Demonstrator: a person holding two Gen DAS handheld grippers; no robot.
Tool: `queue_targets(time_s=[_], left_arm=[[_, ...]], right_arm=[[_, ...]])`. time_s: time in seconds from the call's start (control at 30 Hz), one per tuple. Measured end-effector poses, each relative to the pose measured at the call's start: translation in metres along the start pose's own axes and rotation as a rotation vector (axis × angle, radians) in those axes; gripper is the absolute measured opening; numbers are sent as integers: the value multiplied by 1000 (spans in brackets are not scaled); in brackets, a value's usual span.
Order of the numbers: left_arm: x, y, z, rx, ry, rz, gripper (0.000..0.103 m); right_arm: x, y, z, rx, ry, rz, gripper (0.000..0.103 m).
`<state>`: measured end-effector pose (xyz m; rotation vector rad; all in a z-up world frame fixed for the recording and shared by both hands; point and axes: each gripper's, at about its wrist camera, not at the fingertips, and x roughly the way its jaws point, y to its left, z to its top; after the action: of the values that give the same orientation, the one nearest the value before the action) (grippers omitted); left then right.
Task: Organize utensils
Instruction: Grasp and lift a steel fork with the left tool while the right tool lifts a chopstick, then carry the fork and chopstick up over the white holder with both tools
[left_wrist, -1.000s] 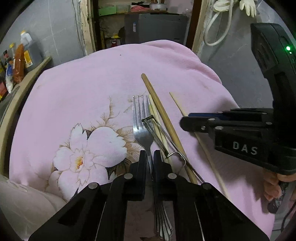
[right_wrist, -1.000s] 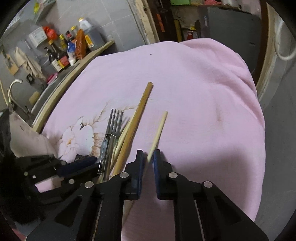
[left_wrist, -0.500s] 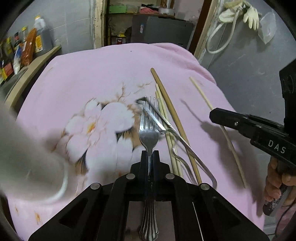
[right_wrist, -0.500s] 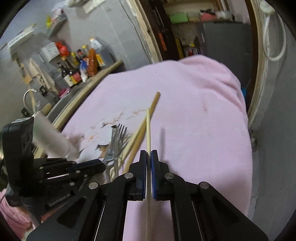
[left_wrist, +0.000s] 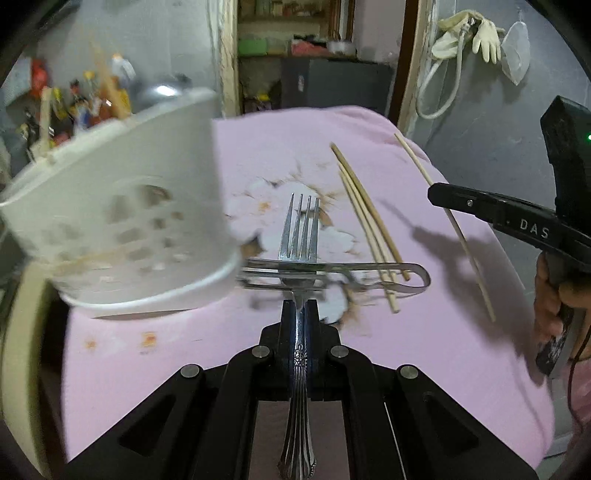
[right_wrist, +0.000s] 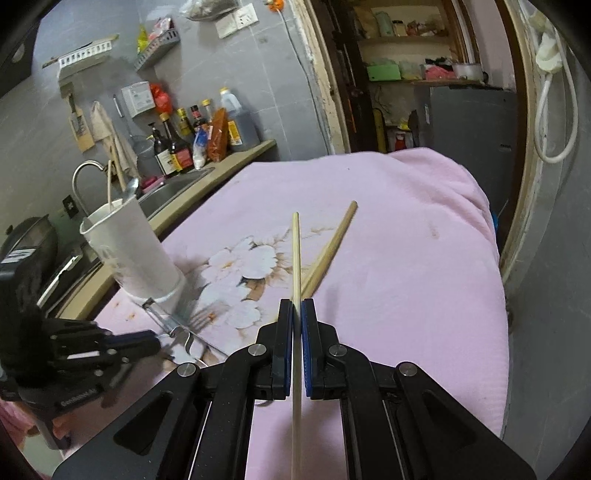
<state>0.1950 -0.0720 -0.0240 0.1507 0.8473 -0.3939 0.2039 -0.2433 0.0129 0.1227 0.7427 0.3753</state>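
My left gripper (left_wrist: 300, 308) is shut on a steel fork (left_wrist: 300, 236), held above the pink cloth with tines pointing away. My right gripper (right_wrist: 296, 308) is shut on a pale wooden chopstick (right_wrist: 295, 254), also lifted; it shows in the left wrist view (left_wrist: 441, 206). A white perforated utensil holder (left_wrist: 122, 214) stands at the left, blurred and close; the right wrist view shows it (right_wrist: 131, 251) with chopsticks and a spoon inside. Metal tongs (left_wrist: 340, 275) and several wooden chopsticks (left_wrist: 365, 221) lie on the cloth under the fork.
The pink flowered cloth (right_wrist: 406, 258) covers the table. A counter with a sink and faucet (right_wrist: 86, 173) and sauce bottles (right_wrist: 207, 136) runs along the left. A doorway with shelves lies behind.
Both grippers have risen off the cloth with the fork and the chopstick. The left gripper has swung left, bringing the white holder close into its view.
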Motion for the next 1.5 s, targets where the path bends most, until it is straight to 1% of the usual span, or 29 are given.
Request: queue_targets(time_s=[0.1,0.23,0.37,0.5,0.7,0.83,0.93,1.03,1.2,1.37,1.5], left_arm=[[-19,3,-5,-3,-84,28,2],[-44,4,-9,-12,-229,45,2],[-59,7,-19,-41,-353,49,2],[-76,13,-22,-92,-471,47,2],[-96,23,-19,-109,-571,69,2],[-112,33,-13,-121,-653,91,2],[-122,41,-4,-133,-698,100,2],[-131,53,7,-144,-745,114,2],[-145,75,23,-162,-812,132,2],[-155,102,38,-187,-877,162,2],[-156,127,47,-219,-916,192,2]], right_arm=[[-6,9,1,-16,-33,6,3],[-21,25,0,-54,-119,-4,3],[-44,45,-6,-97,-262,-29,3],[-58,64,-10,-141,-376,-58,3],[-74,87,-4,-194,-520,-75,3],[-84,109,-2,-241,-664,-116,3],[-87,125,2,-277,-742,-133,3],[-86,133,11,-280,-780,-110,3],[-74,144,39,-242,-821,-24,3],[-61,157,62,-225,-873,7,3],[-48,163,75,-196,-894,51,3]])
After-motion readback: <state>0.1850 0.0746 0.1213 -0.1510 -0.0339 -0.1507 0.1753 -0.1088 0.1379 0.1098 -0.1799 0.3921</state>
